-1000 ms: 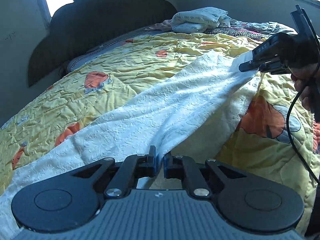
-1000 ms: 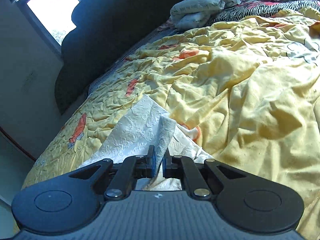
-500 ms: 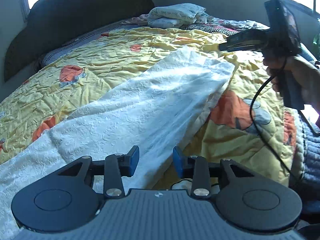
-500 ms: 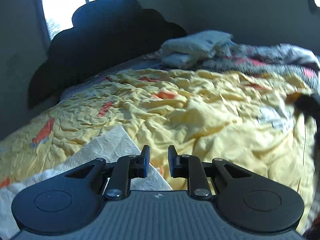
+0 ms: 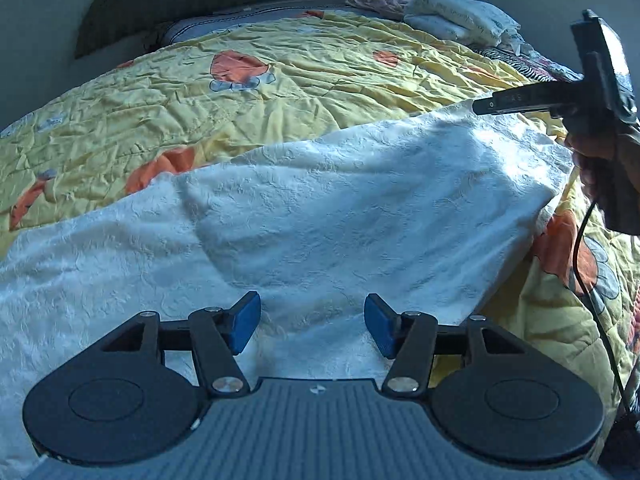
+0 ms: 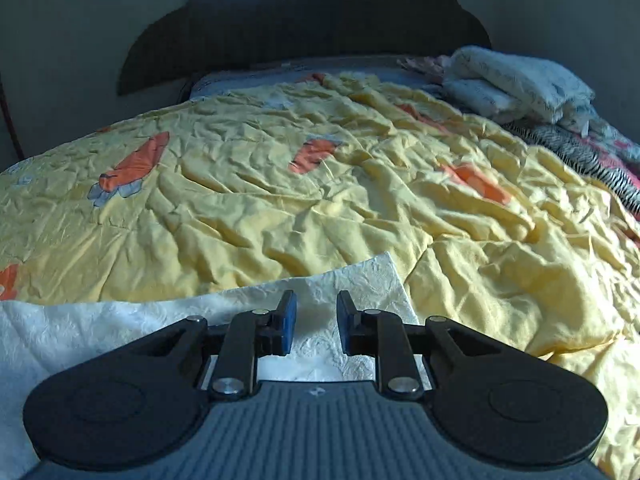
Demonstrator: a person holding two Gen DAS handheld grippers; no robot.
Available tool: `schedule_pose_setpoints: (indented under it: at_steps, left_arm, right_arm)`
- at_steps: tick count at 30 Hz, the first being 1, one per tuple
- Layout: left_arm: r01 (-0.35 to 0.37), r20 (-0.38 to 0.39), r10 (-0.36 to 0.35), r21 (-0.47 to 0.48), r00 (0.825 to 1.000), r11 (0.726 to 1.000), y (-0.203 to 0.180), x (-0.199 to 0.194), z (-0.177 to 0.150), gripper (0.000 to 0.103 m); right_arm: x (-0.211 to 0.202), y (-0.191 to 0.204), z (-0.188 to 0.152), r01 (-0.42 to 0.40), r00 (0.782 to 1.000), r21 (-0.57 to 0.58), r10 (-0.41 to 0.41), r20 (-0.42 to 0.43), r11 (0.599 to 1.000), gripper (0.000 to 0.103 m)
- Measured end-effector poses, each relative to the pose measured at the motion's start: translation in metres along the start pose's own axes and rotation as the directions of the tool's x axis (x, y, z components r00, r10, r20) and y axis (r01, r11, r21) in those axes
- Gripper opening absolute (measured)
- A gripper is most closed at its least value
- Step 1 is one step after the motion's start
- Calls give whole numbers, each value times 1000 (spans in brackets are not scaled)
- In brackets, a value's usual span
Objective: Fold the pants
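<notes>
White textured pants (image 5: 320, 216) lie stretched across the yellow bedspread (image 5: 280, 80). My left gripper (image 5: 312, 330) is open and empty, just above the near edge of the pants. My right gripper (image 6: 317, 326) is open and empty over a far corner of the pants (image 6: 352, 292). It also shows in the left wrist view (image 5: 480, 106) at the right, held in a hand, its tip over the far edge of the pants.
A stack of folded light cloths (image 6: 516, 80) and a zebra-striped cloth (image 6: 576, 152) lie at the far right of the bed. A dark headboard (image 6: 320, 12) stands at the back. A black cable (image 5: 584, 272) hangs from the right gripper.
Both grippers have opened and let go of the pants. The pants, held lifted a second ago, now lie flat on the bedspread. Both grippers have moved over the cloth.
</notes>
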State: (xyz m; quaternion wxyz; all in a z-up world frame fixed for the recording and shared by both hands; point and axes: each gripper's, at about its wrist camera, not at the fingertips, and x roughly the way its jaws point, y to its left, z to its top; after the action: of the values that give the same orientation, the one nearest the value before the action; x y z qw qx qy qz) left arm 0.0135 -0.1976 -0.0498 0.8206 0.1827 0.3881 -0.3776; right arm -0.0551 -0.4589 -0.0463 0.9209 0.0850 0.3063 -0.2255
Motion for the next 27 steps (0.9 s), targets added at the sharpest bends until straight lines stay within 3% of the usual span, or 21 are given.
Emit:
schedule_pose_setpoints:
  at_steps: [2, 4, 6, 8, 10, 11, 14, 15, 17, 18, 21, 23, 24, 26, 27]
  left_arm:
    - [24, 7, -24, -5, 1000, 1000, -1, 0, 0, 62]
    - [33, -5, -33, 7, 999, 999, -6, 3, -1, 62]
    - [7, 4, -7, 14, 1000, 1000, -9, -2, -5, 62]
    - [-23, 24, 23, 3, 999, 1000, -4, -11, -7, 62]
    - [-75, 54, 77, -32, 996, 997, 11, -26, -10, 62]
    - [-101, 62, 105, -57, 993, 993, 19, -32, -13, 62]
    - [-153, 47, 161, -136, 986, 979, 53, -47, -25, 64]
    - [-174, 19, 179, -159, 984, 972, 65, -48, -30, 64]
    - [-237, -8, 241, -219, 970, 946, 88, -58, -45, 63]
    - [-265, -2, 273, -253, 962, 931, 101, -70, -54, 63]
    - [-325, 6, 352, -370, 936, 870, 139, -107, -81, 64]
    - [-377, -12, 420, -465, 907, 801, 169, -134, -100, 64]
    - [-408, -28, 463, -520, 886, 750, 186, -151, -111, 63]
    - [-456, -62, 533, -608, 844, 650, 212, -177, -130, 63]
    - [-476, -82, 567, -649, 820, 593, 226, -192, -141, 63]
  right_arm:
    - [-13, 20, -14, -112, 994, -54, 111, -23, 992, 34]
    - [-10, 34, -29, -181, 982, -90, 174, -79, 979, 70]
    - [-4, 44, -40, -132, 988, -142, 118, -102, 981, 73]
    - [-17, 54, -37, -73, 997, -105, 69, -45, 992, 74]
    - [-35, 74, -34, -163, 986, -115, 167, 28, 980, 74]
    - [-40, 87, -33, -227, 972, -140, 232, 21, 964, 74]
    - [-28, 128, -42, -330, 944, -293, 312, -108, 897, 76]
    - [-21, 142, -51, -308, 951, -341, 282, -125, 888, 77]
    - [-32, 156, -51, -213, 977, -345, 208, -52, 914, 82]
    - [-41, 167, -49, -210, 975, -366, 220, -16, 907, 82]
    - [-76, 222, -48, -331, 912, -487, 407, 56, 808, 82]
    - [-98, 273, -54, -396, 844, -596, 533, 64, 698, 81]
    - [-108, 297, -59, -417, 806, -650, 589, 59, 635, 81]
    - [-124, 344, -71, -442, 733, -737, 679, 31, 511, 70]
    - [-131, 369, -77, -468, 700, -766, 714, -18, 440, 59]
